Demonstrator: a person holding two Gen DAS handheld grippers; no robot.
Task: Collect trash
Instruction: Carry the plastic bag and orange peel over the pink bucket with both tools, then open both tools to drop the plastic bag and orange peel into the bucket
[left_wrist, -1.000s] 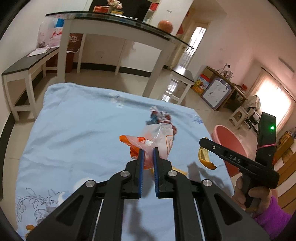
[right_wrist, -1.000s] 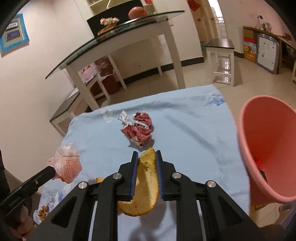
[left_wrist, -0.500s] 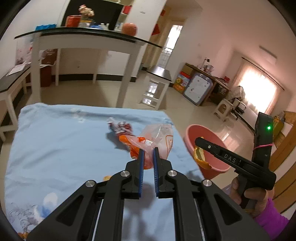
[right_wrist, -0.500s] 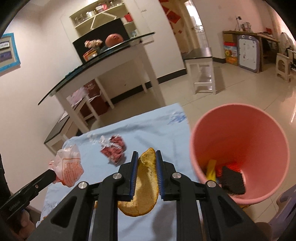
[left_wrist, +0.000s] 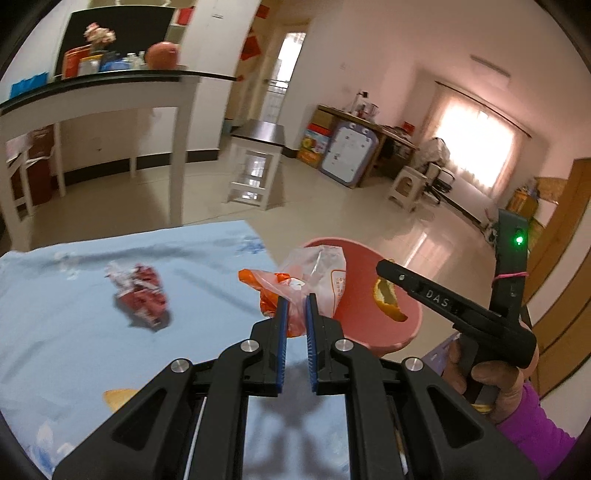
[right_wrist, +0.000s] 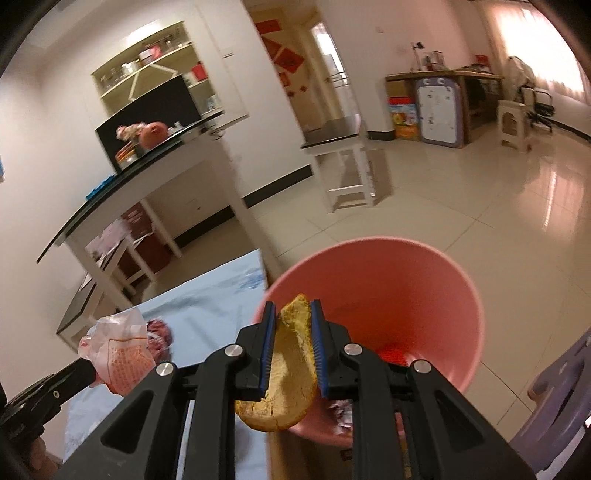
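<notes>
My left gripper is shut on a crumpled clear and orange plastic bag, held at the right edge of the blue cloth, just in front of the pink bin. My right gripper is shut on a curved piece of orange peel, which hangs over the near rim of the pink bin. The left wrist view shows that right gripper and peel over the bin, held by a hand in a purple sleeve. A crumpled red wrapper lies on the cloth.
A small piece of peel lies on the cloth near me. Some trash sits at the bottom of the bin. A purple stool stands right of the bin. A white stool and a black-topped table stand farther off on the tiled floor.
Both grippers have swung right, from over the cloth towards the pink bin, each still carrying its load. The red wrapper has stayed on the cloth.
</notes>
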